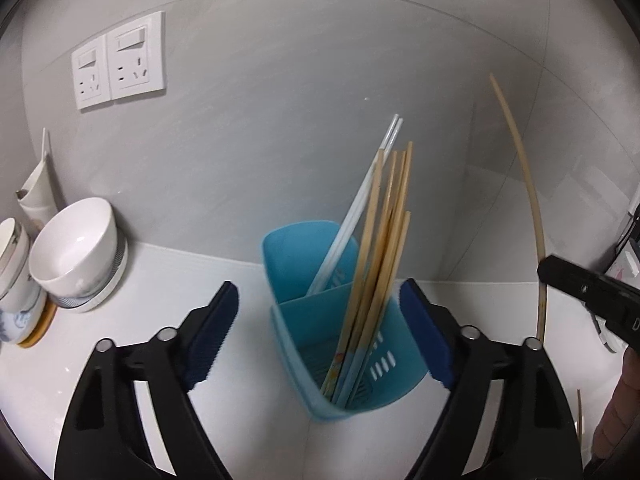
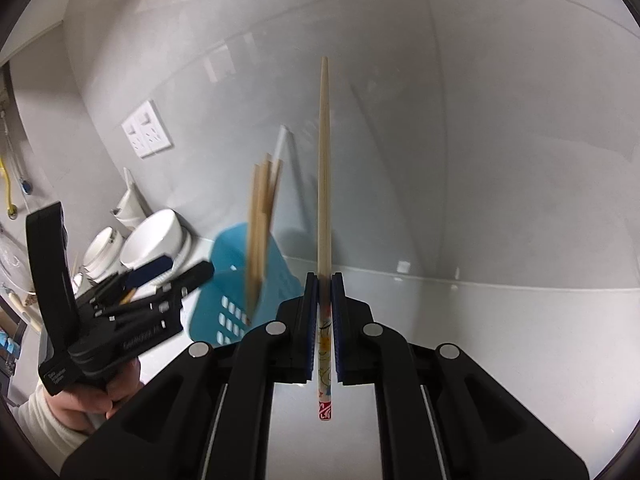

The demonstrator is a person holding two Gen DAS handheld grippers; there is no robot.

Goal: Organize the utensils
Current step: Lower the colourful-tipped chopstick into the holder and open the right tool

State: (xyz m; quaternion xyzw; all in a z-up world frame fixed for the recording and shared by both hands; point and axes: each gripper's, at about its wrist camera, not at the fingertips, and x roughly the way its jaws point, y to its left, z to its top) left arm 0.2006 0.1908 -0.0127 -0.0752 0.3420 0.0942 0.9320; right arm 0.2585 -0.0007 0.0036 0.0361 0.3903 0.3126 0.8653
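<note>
Left gripper [image 1: 320, 320] tilted down, jaws wide over blue caddy [image 1: 404, 364]; right gripper [image 2: 325, 320] clamps one chopstick [image 2: 324, 168]; two bowls.

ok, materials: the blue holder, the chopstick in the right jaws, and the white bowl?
Blue holder: looks like moulded plastic, matte to slightly glossy, with slotted vents and a thin divider wall.
Chopstick in the right gripper: probably bamboo or light wood, pale tan and matte, with a printed colourful pattern at the thick end.
White bowl: likely glazed ceramic; smooth glossy surface with highlights.
</note>
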